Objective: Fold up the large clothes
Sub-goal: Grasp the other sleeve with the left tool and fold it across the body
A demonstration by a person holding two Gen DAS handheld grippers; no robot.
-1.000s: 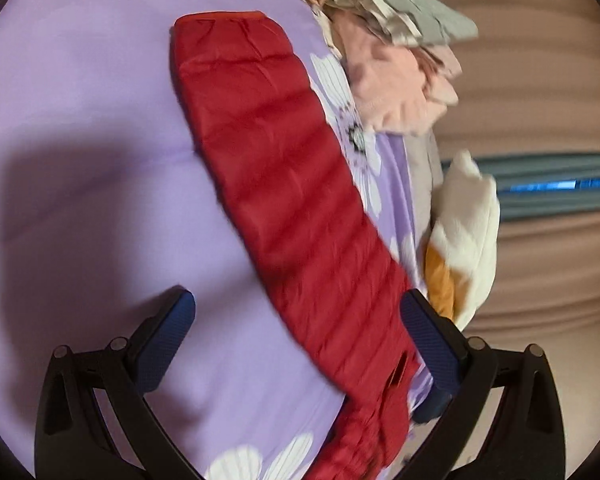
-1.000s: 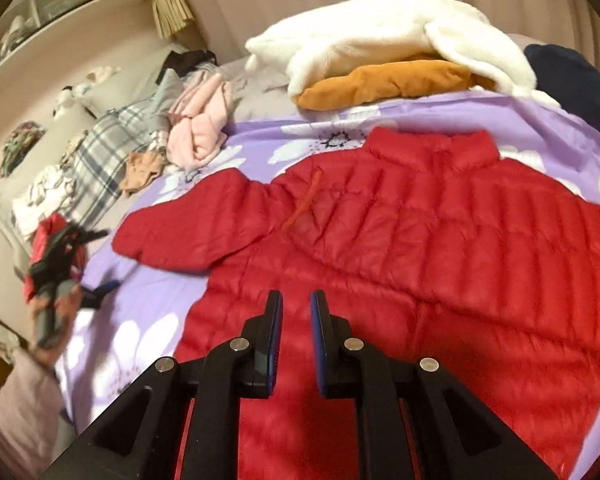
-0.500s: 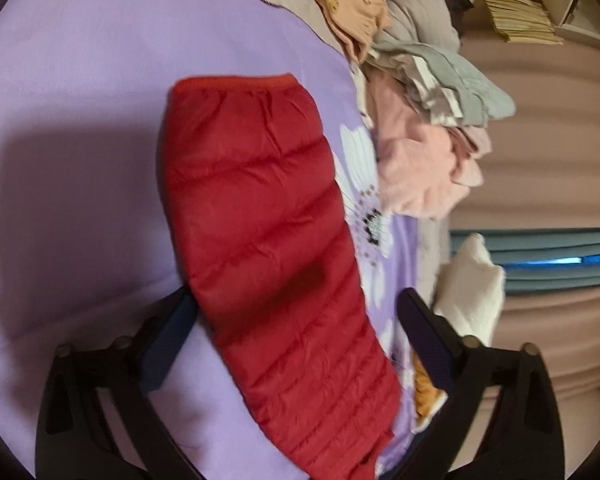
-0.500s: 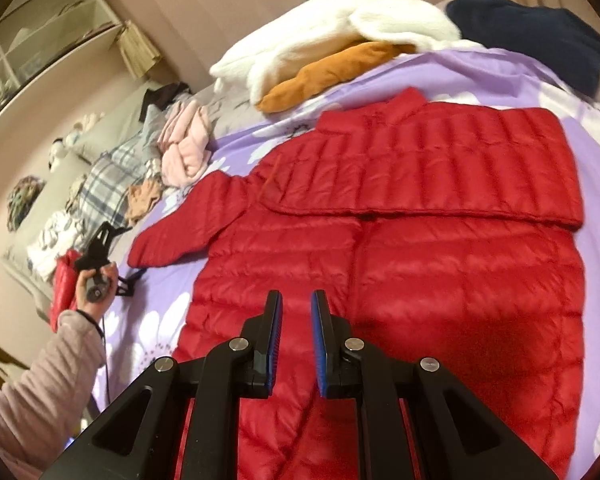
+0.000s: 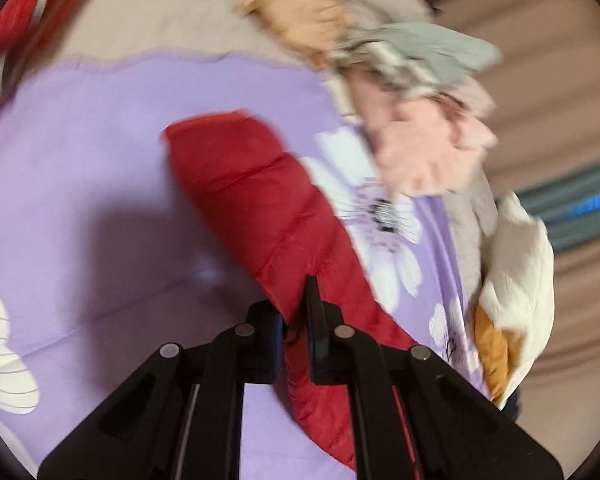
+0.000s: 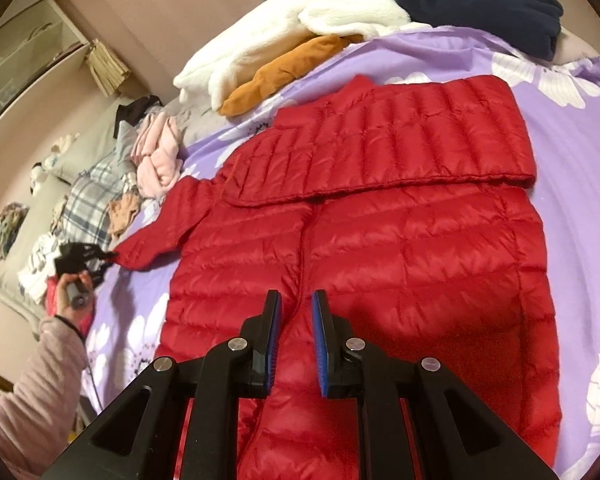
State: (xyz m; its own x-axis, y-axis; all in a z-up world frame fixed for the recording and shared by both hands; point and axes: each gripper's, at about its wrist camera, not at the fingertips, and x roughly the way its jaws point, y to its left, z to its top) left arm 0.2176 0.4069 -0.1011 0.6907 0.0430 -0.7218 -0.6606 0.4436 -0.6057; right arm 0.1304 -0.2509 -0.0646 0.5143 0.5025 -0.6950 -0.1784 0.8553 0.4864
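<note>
Where the left gripper stood spread either side of the outstretched sleeve a moment ago, its jaws have just closed and now pinch that sleeve's red quilted fabric partway along; the cuff end lies ahead of the tips on the purple floral bedspread.

Item: red puffer jacket, flat on the bedspread, one sleeve already laid across the chest beyond the right gripper.

Right gripper: jaws nearly together, nothing between them, over the jacket's lower front.

Reading: the remaining sleeve is secured, probably ready to be carried across the body.

Surroundings: pink garment and grey garment ahead and right of the left gripper; white fleece, orange garment and navy garment beyond the collar. None lies on the jacket; the pile nearest the sleeve could snag.
</note>
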